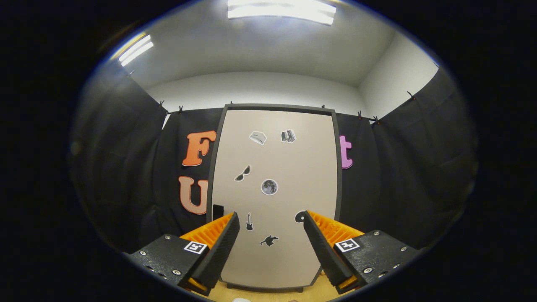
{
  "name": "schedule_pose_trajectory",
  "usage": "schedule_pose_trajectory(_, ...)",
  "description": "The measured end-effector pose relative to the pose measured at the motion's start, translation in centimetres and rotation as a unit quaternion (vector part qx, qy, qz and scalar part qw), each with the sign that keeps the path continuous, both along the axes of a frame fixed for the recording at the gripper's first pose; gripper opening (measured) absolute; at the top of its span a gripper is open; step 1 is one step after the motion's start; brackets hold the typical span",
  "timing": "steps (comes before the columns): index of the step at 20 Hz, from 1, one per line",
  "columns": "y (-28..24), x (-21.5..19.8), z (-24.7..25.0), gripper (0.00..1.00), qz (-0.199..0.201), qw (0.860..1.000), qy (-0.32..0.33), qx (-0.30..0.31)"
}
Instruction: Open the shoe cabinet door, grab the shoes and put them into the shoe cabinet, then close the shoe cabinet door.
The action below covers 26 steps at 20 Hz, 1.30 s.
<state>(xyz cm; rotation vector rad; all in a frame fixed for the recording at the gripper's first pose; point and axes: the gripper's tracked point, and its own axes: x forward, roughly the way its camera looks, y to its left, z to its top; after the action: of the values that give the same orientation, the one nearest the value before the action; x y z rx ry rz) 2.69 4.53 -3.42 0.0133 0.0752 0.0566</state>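
The black-and-orange two-finger gripper stood wide open and empty; ahead, the tall beige stickered cabinet door was closed, task apparently unstarted.

Your gripper's right finger covering part of a door sticker, left finger hiding the dark handle's lower end, cabinet base partly cut off.

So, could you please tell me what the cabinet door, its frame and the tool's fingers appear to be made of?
The beige flat cabinet door looks like matte laminate or painted board: even, no gloss, stickers lying flat on it. Its dark grey frame seems the same board, or perhaps metal. The open tool has orange ribbed fingers, likely moulded or printed plastic, faced with black textured pads, probably rubber.
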Motion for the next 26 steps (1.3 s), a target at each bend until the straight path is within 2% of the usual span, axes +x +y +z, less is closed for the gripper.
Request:
schedule_pose_trajectory(4, 2.1, 0.9, -1.4, 0.95, 0.019, 1.000, 0.015, 0.015)
schedule_pose_trajectory(9, 5.4, 2.1, -5.8, 0.96, 0.043, 0.996, 0.068, 0.029)
schedule_pose_trajectory(17, 11.5, 5.6, -11.6, 0.96, 0.076, 0.984, 0.152, 0.057)
schedule_pose_trajectory(23, 14.6, 9.9, -14.7, 0.93, 0.064, 0.982, 0.174, 0.048)
schedule_pose_trajectory(26, 15.4, 11.6, -16.5, 0.82, 0.048, 0.979, 0.190, 0.050)
